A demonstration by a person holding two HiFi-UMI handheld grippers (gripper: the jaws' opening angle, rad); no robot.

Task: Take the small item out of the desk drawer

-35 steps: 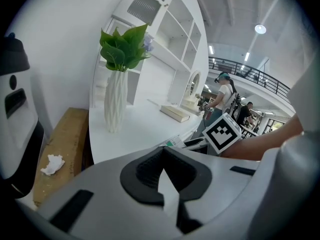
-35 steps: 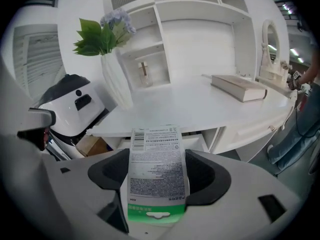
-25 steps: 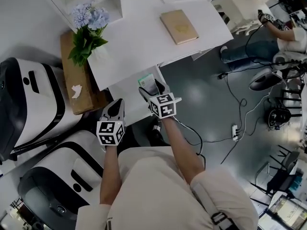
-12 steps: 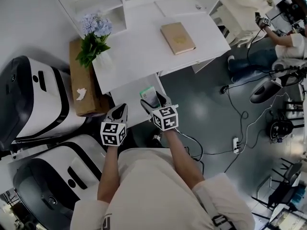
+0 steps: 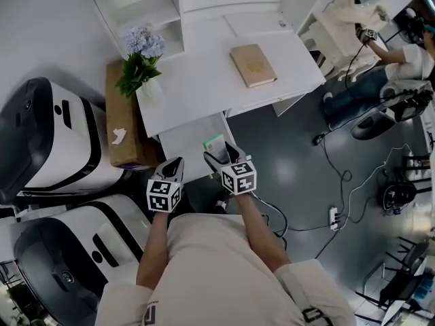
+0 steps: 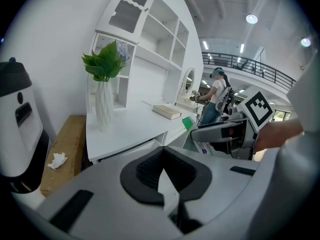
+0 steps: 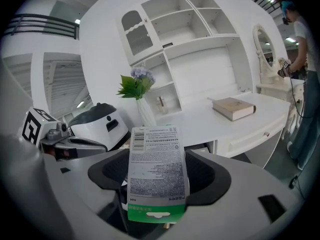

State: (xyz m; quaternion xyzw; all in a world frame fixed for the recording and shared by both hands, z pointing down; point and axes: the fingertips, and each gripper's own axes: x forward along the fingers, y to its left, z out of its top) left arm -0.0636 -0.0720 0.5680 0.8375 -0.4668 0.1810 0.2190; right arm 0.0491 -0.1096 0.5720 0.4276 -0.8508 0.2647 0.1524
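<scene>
Labelled packet [image 7: 155, 149] has come back from the desk's [image 5: 204, 80] front edge; right gripper [image 7: 159, 174] fingers pinch it clear above the open drawer [image 5: 182, 145]; left gripper [image 6: 165, 173] fingers pressed together, empty; removal looks essentially done.

Book [image 5: 253, 65] on desk [image 5: 204, 80]; flower vase [image 5: 143, 70] at left.

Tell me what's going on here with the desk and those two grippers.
A person stands at a white desk with a gripper in each hand. The right gripper is shut on a small green-edged packet, held over the open drawer. The left gripper is shut and empty near the drawer's front edge.
</scene>
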